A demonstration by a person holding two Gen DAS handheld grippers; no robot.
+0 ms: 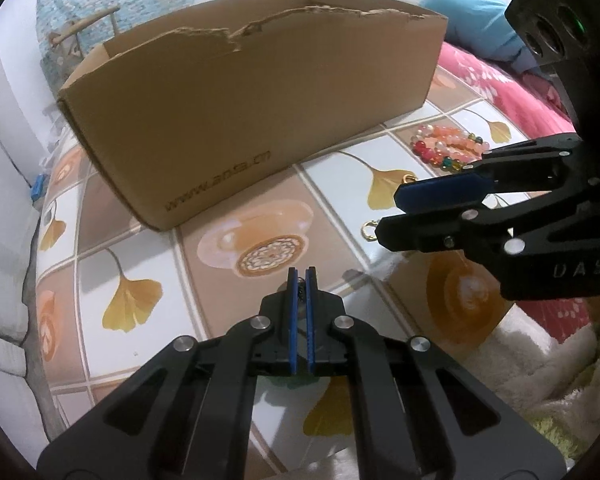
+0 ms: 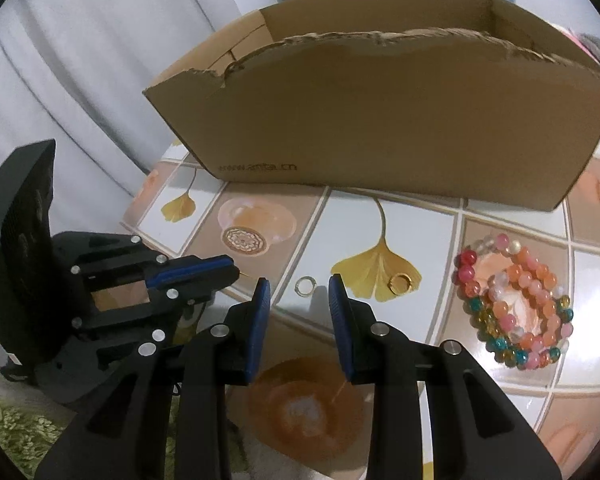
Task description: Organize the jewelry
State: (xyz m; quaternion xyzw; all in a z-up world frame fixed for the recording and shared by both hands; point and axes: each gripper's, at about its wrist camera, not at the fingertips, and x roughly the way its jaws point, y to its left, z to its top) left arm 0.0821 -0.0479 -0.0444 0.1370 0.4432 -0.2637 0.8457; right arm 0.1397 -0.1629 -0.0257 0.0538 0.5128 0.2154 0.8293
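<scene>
Mostly undone: jewelry lies loose on the table (image 2: 500, 216), outside the cardboard box (image 2: 380, 128).
Left gripper (image 1: 301, 276) clenched on a small dark item; right gripper (image 2: 296, 286) released over silver ring (image 2: 305, 285); gold ring (image 2: 401, 282), bead bracelets (image 2: 516, 300) near the table's right edge.

A patterned table (image 2: 440, 216) carries a cardboard box (image 2: 380, 120), rings (image 2: 400, 282), bracelets (image 2: 516, 300).

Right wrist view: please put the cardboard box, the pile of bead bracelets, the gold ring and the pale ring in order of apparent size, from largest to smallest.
1. Cardboard box, by far the largest.
2. Pile of bead bracelets.
3. Gold ring and pale ring: they look about equal, so I do not rank them.
</scene>
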